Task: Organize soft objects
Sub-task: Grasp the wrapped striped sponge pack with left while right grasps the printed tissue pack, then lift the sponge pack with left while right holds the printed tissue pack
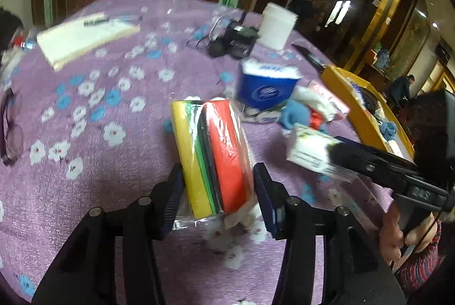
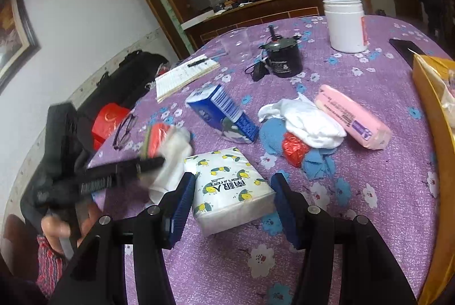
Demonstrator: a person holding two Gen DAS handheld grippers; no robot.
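**Ana:** Purple flowered cloth covers the round table (image 2: 369, 163), with a dark wood cabinet and a white wall behind. Which relation decides the next move?

**Bo:** How each pack lies against the yellow box (image 1: 366, 117) at the table's right edge. The left gripper (image 1: 217, 188) has its pads against both sides of a wrapped sponge pack (image 1: 213, 157), yellow, green and red, whose long axis runs straight ahead along the fingers. It looks gripped and lifted off the cloth, though blur makes that a judgement.

**Ana:** And the other one?

**Bo:** The right gripper (image 2: 231, 205) has its jaws around a white tissue pack with lemon print (image 2: 227, 188), pads touching or nearly touching its flanks. Its long axis points away from the camera. The left wrist view shows that pack raised in the fingers, so it is probably clamped.

**Ana:** Which hand is nearer the box?

**Bo:** The right one; the box lies to its right and ahead. The left must cross further rightward.

**Ana:** What is in the box?

**Bo:** Something blue and a white packet, hard to identify. Loose on the cloth between lie a blue tissue pack (image 2: 224, 114), white cloth (image 2: 307, 117), blue cloth (image 2: 315, 160), a red wad (image 2: 295, 148) and a pink pack (image 2: 352, 117). A white jar (image 2: 345, 25) stands empty-looking and well apart.
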